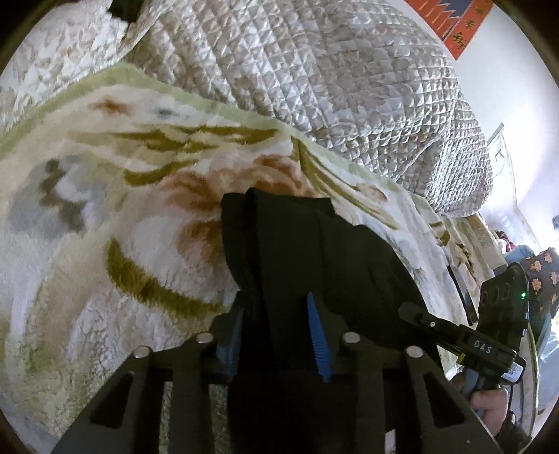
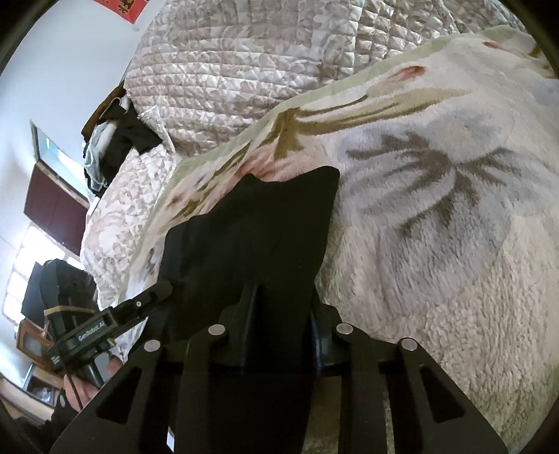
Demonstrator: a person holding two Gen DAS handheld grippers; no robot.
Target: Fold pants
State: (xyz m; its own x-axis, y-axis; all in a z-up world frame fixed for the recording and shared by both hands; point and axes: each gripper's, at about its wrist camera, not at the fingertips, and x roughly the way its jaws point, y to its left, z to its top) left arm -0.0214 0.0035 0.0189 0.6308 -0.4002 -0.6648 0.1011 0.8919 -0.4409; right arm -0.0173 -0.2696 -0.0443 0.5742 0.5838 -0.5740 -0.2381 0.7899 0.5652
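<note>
Probably a home bedroom: a floral fleece blanket (image 1: 104, 209) and quilted bedspread (image 1: 314, 70) cover a bed.

"DAS" on right gripper (image 1: 412, 314), "GenRobot.AI" on left gripper (image 2: 153, 297), Chinese characters on red poster (image 1: 454, 28)

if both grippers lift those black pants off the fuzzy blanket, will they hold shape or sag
The black fabric pants will probably sag: they already drape in soft folds between the left gripper and right gripper. They look light and thin. The fuzzy floral blanket may drag on them slightly.
</note>
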